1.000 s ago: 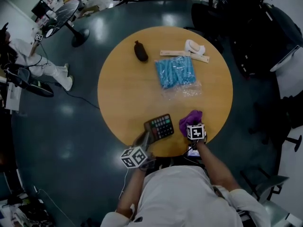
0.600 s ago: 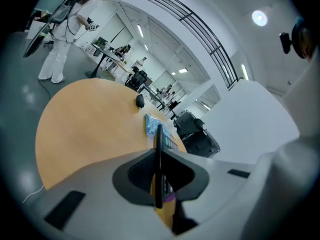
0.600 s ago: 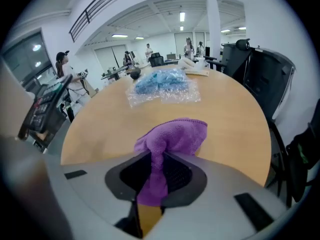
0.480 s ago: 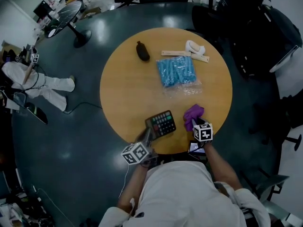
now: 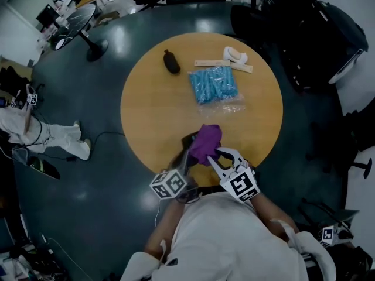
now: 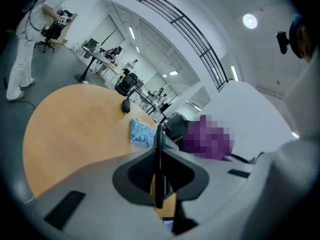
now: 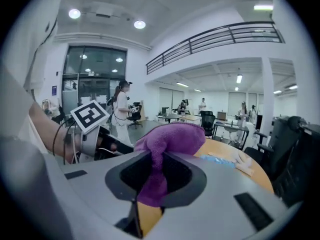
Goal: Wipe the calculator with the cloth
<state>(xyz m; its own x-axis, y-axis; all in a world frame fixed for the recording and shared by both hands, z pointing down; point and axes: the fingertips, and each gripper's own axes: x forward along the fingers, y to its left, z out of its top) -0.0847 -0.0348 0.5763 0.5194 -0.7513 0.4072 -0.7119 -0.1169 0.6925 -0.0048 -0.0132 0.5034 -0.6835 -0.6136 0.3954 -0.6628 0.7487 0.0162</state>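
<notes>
My left tongs [image 5: 183, 158] are clamped on the near edge of the calculator [image 5: 189, 139], which is over the near side of the round counter [image 5: 146, 107]. In my left gripper view it shows edge-on, a thin dark slab pinched between the jaws. My right tongs [image 7: 158, 165] are closed on the purple cloth [image 7: 172, 134]. A wad of it bulges out past the tips and, in the head view, covers most of the calculator's face. Whether the calculator rests on the wood or hangs just above it, I can't tell.

To wipe well, I judge I should keep the left grip firm and the calculator steady. I'd lay the loose bulge of cloth flat on the keys and draw it in long, light strokes from one end to the other, so the tips themselves never scrape the display.

As for writing, I see only the black-and-white square markers on my cubes. No brand or label is legible on the calculator or on the blue packet [image 5: 214, 85].
</notes>
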